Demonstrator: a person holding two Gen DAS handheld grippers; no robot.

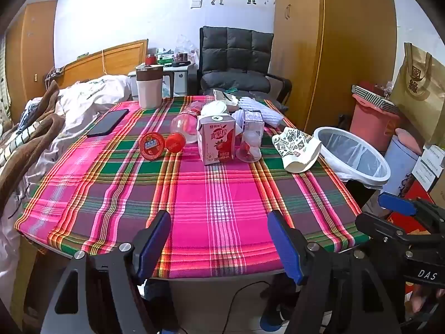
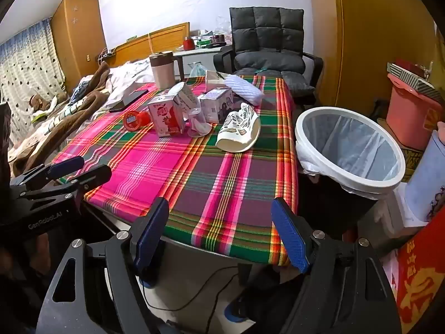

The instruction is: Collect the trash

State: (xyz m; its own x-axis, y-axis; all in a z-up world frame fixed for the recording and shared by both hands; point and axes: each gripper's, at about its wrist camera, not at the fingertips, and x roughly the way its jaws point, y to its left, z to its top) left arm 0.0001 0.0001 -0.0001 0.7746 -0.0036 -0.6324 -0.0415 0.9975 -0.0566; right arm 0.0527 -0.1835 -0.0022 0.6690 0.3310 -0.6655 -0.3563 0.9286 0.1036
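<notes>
Hovering over the near edge of the plaid-covered bench, the left gripper and the right gripper both have their blue fingers spread wide with nothing between them. The trash lies well beyond them, clustered mid-bench: a pink milk carton standing upright, a red-lidded cup just left of it, a clear plastic cup to its right, and a crumpled patterned paper cup on its side. The white-rimmed bin stands beside the bench's right edge.
</notes>
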